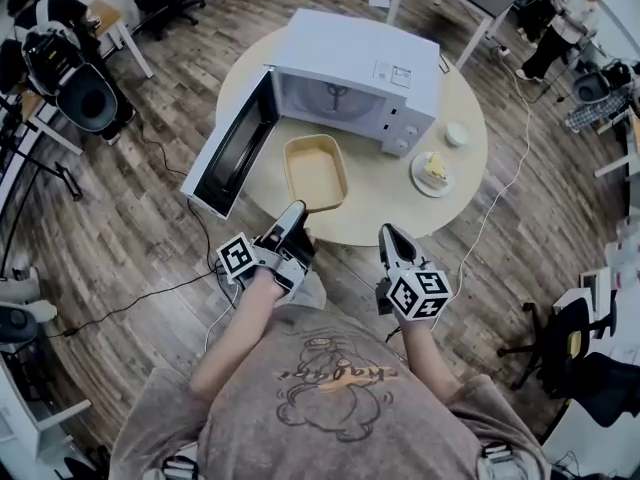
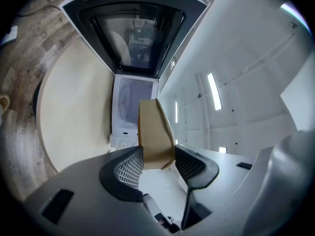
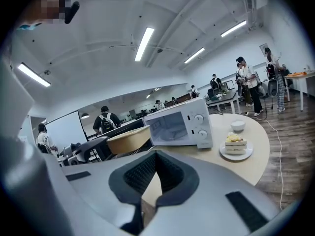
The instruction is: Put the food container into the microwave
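Note:
A tan rectangular food container [image 1: 315, 171] hangs over the round table [image 1: 380, 213], just in front of the white microwave [image 1: 355, 73]. The microwave door [image 1: 235, 143] is swung wide open to the left. My left gripper [image 1: 293, 215] is shut on the container's near rim. In the left gripper view both pads pinch the container's wall [image 2: 153, 132], with the open cavity [image 2: 130, 104] beyond. My right gripper [image 1: 388, 233] hovers at the table's near edge, shut and empty. Its view shows the container [image 3: 129, 139] left of the microwave [image 3: 179, 127].
A plate with a cake slice [image 1: 434, 171] and a small white bowl [image 1: 457, 134] sit on the table right of the microwave. A cable runs over the wooden floor. Chairs, desks and several people stand around the room.

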`<state>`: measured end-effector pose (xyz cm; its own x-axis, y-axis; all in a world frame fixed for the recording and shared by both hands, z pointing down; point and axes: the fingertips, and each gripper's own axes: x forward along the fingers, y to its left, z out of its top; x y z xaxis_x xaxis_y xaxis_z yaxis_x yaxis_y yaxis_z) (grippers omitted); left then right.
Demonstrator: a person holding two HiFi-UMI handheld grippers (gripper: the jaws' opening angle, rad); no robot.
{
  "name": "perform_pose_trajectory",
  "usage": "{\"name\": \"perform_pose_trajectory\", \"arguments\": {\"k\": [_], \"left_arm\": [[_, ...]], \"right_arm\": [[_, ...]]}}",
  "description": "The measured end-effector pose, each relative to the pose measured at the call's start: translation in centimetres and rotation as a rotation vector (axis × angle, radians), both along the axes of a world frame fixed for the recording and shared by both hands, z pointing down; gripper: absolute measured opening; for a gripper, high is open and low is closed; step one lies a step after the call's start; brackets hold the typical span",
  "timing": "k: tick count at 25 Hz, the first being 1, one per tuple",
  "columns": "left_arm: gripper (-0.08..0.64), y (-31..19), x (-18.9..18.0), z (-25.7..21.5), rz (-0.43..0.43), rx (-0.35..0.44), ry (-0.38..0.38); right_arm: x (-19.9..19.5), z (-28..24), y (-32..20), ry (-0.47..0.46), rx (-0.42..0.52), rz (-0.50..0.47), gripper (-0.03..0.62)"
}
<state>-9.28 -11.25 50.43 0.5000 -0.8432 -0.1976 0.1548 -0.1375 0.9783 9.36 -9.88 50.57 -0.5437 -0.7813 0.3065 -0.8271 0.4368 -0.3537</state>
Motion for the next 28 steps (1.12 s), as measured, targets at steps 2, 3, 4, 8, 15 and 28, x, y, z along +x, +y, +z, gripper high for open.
{"name": "perform_pose_trajectory", "arguments": {"k": [2, 3, 4, 8, 15, 28], "left_arm": [[0.216, -1.5, -0.1, 0.0, 0.008, -0.007, 0.001], [0.216, -2.2, -0.1, 0.0, 0.012, -0.010, 0.002], [0.216, -3.0, -0.2, 0.1, 0.015, -0.014, 0.003], [0.216, -5.8, -0.3, 0.3, 0.029, -0.029, -0.001], [0.216, -10.9, -0.7, 1.2, 0.061, -0.046, 0.004], [0.216, -16.2, -0.3, 2.3, 0.108, -0.073, -0.017]], "right_arm": [[-0.3, -0.1, -1.4, 0.001, -0.004, 0.004, 0.000], [-0.5, -0.2, -2.1, 0.001, -0.005, 0.005, 0.000], [-0.6, -0.4, -2.7, 0.001, -0.006, 0.006, 0.000], [-0.9, -0.8, -5.2, 0.004, -0.006, 0.017, 0.000], [-1.3, -0.9, -10.3, 0.008, -0.004, 0.059, 0.000], [-1.3, -1.2, -15.3, -0.011, -0.008, 0.094, 0.000]]}}
